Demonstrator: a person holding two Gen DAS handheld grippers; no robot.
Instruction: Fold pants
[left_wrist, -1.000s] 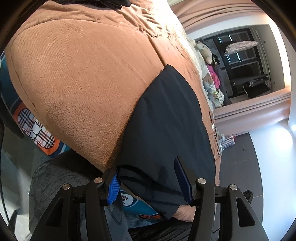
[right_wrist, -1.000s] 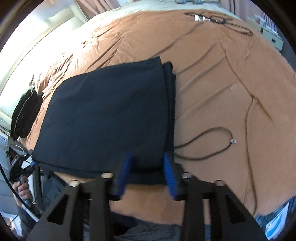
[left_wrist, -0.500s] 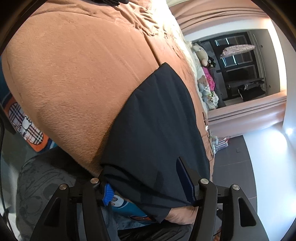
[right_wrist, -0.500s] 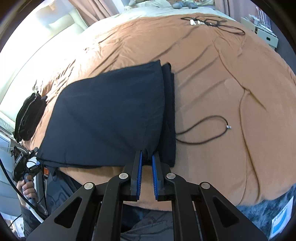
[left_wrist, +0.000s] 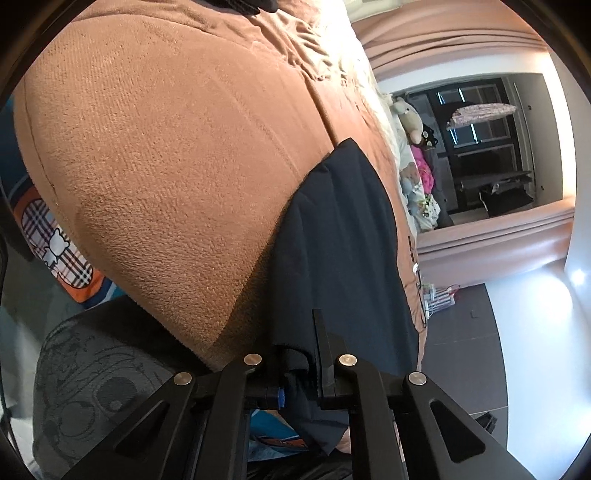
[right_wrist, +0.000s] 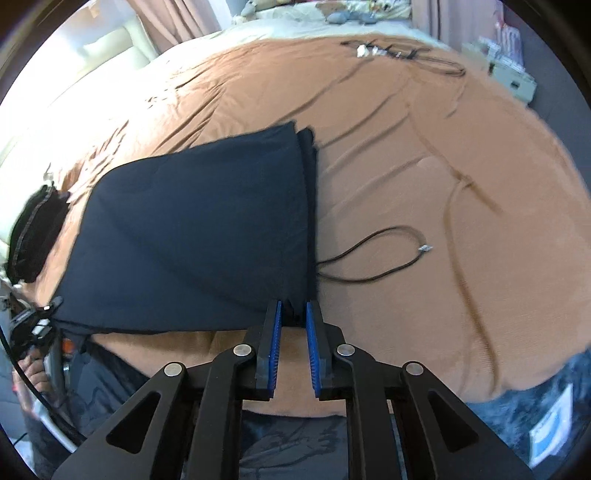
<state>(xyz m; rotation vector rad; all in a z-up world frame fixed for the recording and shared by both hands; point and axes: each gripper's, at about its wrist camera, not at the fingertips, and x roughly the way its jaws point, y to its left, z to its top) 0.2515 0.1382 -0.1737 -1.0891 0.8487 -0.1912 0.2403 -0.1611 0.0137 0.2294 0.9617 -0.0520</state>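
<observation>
Dark navy pants (right_wrist: 207, 236), folded into a broad flat panel, lie near the front edge of the bed (right_wrist: 424, 155). Long axis runs across the bed in the right-wrist view. The layered end faces the open middle of the blanket; the other end reaches toward the bed's side, where a small black bundle (right_wrist: 33, 229) sits.

Left claw (left_wrist: 306, 354): jaws closing, a corner of the navy cloth bunched between them at the bed's edge. Right claw (right_wrist: 293, 317): jaws opening slightly, tips still nipping the near corner of the pants by the layered end.

Surface: a brown fleece blanket (left_wrist: 177, 155), lightly creased. A black cord (right_wrist: 373, 254) lies looped just beside the layered end, its plug end free. More cables (right_wrist: 402, 55) lie at the far side, well apart.

Room: pink curtains (left_wrist: 461, 51), a dark window (left_wrist: 480, 155), plush toys (left_wrist: 412, 122) along the bed's far side, grey floor (left_wrist: 472, 369). A patterned plaid and orange cloth (left_wrist: 55, 243) shows below the blanket's hanging edge.
</observation>
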